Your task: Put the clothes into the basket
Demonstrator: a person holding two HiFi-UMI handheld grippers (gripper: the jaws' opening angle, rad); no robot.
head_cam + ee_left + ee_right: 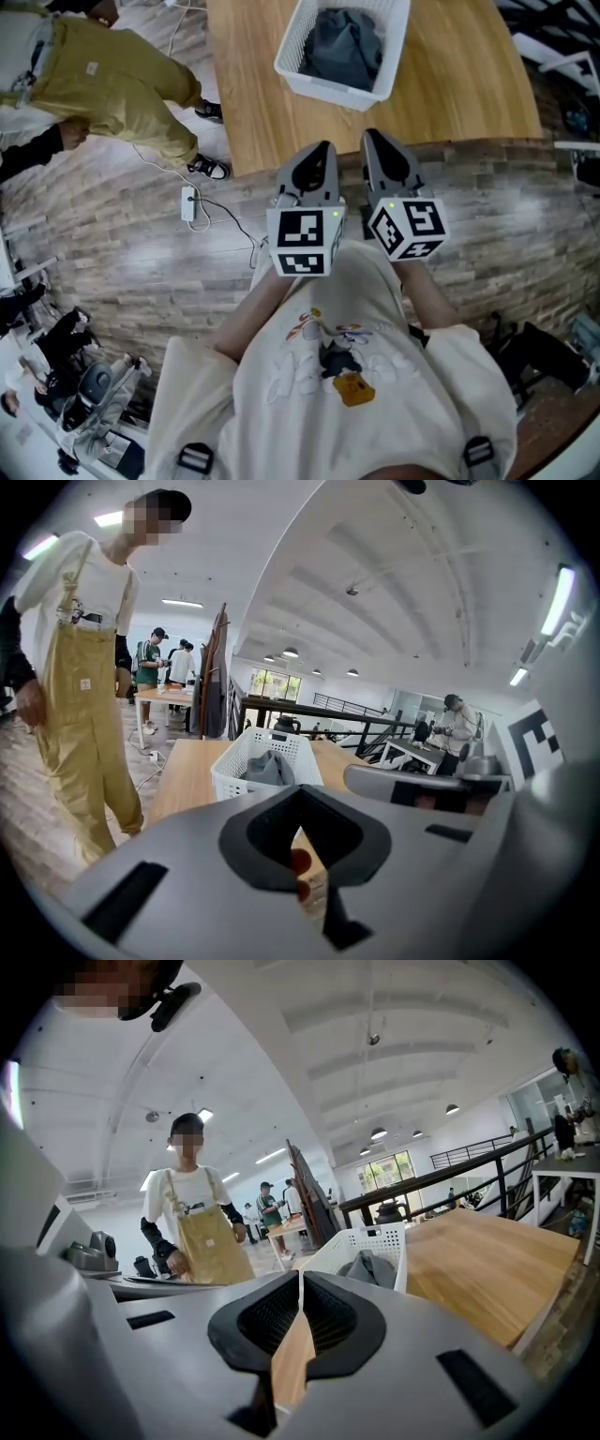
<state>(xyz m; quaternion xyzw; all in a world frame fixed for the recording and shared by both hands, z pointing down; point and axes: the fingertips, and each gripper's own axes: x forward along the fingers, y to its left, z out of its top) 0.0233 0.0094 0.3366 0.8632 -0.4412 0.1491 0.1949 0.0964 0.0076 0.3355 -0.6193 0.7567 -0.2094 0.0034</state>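
A white plastic basket stands on the wooden table, and dark grey clothes lie bunched inside it. Both grippers hang side by side in front of my chest, short of the table's near edge. My left gripper is shut and holds nothing, and so is my right gripper. In the left gripper view the jaws meet, with the basket and clothes beyond. The right gripper view shows its shut jaws before the basket and clothes.
A person in yellow overalls stands on the floor left of the table. A white power strip with cables lies on the wood-pattern floor nearby. More tables, a railing and other people show far back in the gripper views.
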